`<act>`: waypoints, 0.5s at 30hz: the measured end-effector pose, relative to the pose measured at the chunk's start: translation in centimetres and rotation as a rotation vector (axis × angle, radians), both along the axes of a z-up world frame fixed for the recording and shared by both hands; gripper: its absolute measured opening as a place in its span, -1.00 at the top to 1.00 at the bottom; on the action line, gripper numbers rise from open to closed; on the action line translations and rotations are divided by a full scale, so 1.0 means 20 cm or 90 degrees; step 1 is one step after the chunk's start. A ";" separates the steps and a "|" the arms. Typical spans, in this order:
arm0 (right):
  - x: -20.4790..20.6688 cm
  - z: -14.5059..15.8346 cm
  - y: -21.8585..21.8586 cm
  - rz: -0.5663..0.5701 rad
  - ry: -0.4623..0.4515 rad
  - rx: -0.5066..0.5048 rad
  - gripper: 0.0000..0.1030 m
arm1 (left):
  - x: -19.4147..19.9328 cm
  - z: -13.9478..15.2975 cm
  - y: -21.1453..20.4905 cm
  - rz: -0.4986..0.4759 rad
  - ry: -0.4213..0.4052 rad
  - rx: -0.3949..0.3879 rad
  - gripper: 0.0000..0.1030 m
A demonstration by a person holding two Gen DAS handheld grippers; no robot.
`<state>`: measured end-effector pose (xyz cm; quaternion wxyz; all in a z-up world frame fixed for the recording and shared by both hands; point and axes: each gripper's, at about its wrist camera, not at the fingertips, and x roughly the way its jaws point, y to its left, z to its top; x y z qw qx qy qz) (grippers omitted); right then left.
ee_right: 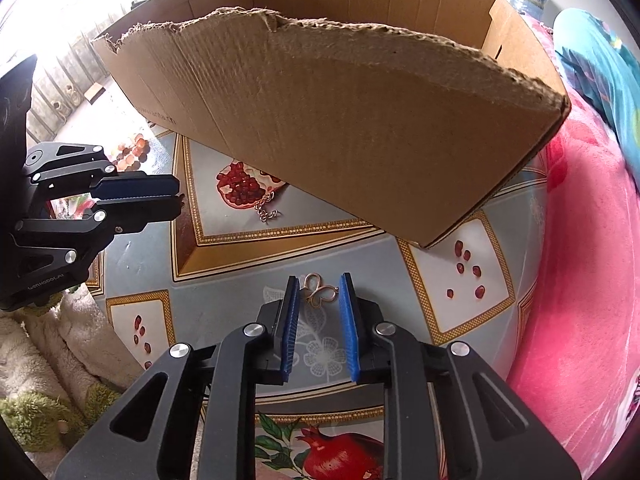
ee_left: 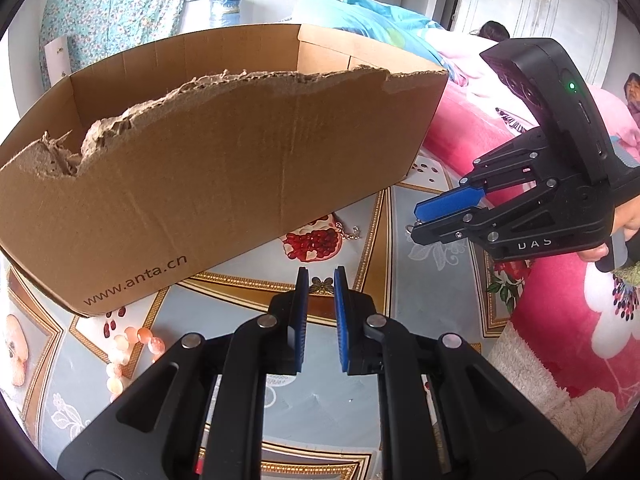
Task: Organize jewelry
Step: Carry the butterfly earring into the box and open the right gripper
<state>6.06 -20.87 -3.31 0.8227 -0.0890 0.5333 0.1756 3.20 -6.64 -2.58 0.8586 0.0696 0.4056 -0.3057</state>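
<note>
Right wrist, box (ee_right: pixel 360 120) ahead, right tool (ee_right: pixel 319 294) gripping clasp (ee_right: pixel 325 293), left tool (ee_right: pixel 178 199) pinching charm (ee_left: pixel 322 285).

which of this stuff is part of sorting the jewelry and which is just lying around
For the job: butterfly charm, gold loop pendant, chain, bead bracelet, probably the cardboard box.
Just lying about: water jug, pink blanket, fluffy towel.
</note>
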 end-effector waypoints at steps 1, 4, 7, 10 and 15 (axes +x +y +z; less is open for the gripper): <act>0.01 0.00 0.00 -0.001 0.002 0.000 0.61 | 0.00 0.00 0.00 0.001 0.000 -0.001 0.77; 0.04 0.00 0.03 -0.002 0.005 -0.003 0.61 | 0.00 0.00 0.00 0.001 0.000 -0.005 0.77; 0.05 0.00 0.04 -0.004 0.009 -0.003 0.61 | 0.00 0.00 0.01 0.001 -0.001 -0.007 0.77; 0.05 0.00 0.05 -0.005 0.011 -0.005 0.61 | 0.00 0.00 0.01 0.000 0.000 -0.007 0.77; 0.02 0.03 0.03 -0.010 0.008 0.001 0.61 | -0.01 0.00 0.02 0.001 -0.003 -0.013 0.77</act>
